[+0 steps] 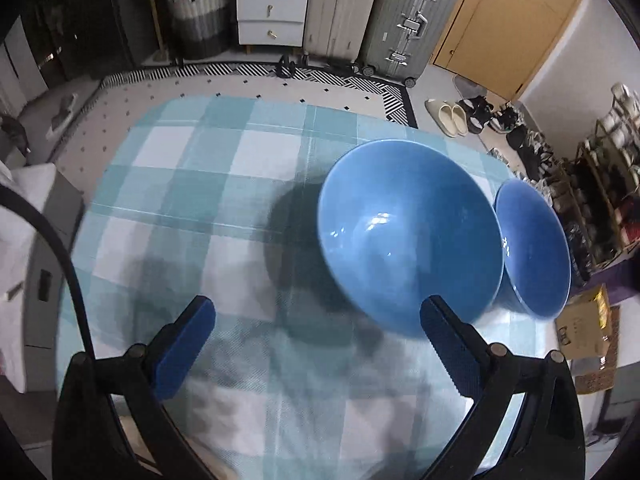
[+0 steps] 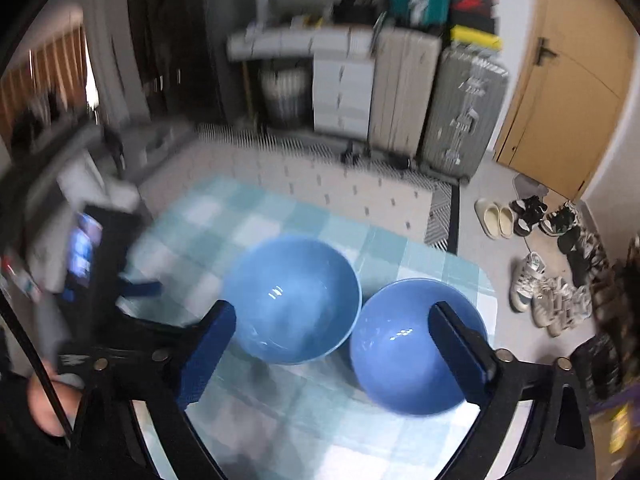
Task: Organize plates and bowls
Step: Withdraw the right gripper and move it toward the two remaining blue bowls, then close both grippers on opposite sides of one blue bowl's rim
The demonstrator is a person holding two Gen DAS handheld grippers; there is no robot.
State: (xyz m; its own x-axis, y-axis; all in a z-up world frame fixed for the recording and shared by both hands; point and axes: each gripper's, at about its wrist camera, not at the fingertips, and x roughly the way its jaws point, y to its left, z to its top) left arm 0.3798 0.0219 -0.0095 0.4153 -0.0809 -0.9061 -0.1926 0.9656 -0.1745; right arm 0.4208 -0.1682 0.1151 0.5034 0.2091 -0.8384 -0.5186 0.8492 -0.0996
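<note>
Two blue bowls are sitting side by side on the checked tablecloth (image 1: 240,152), the larger bowl (image 1: 408,236) centre-right, the smaller bowl (image 1: 534,248) at its right. The left gripper (image 1: 318,344) and right gripper (image 2: 332,344) are both hovering wide apart and empty, probably lining up to nest them.

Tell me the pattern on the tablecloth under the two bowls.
The tablecloth has a teal-and-white check; it shows sharpest in the left wrist view.
</note>
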